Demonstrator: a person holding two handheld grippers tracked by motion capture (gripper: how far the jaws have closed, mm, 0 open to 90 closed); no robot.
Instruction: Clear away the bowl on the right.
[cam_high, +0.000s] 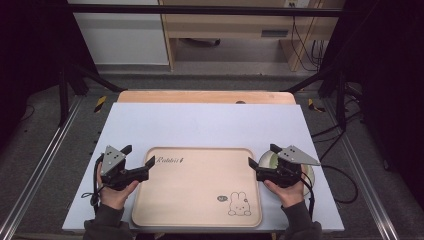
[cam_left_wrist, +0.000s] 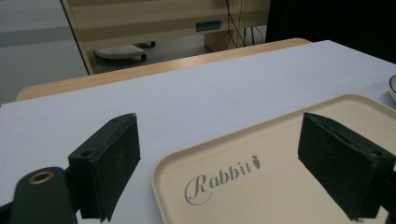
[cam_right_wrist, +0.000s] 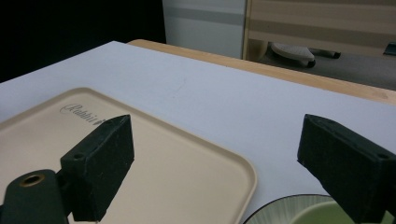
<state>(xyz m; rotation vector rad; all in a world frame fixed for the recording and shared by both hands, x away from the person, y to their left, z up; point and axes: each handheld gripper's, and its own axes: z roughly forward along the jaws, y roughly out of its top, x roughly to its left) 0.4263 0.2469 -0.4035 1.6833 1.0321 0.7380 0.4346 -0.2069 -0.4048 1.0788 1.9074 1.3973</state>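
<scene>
beige rabbit tray (cam_high: 197, 187), plate (cam_high: 266, 160), white table (cam_high: 210, 125)

A white-covered table (cam_high: 200, 125) bears a beige tray (cam_high: 197, 187) beside a green plate (cam_high: 267, 160).

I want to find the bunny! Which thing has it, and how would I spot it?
Look at the white table. Near its front edge, between the two hand-held grippers, lies a flat beige tray. Unlike the round green-striped plate on its right, it is rectangular, with "Rabbit" written at one corner and a small bunny drawn at the opposite one.
</scene>
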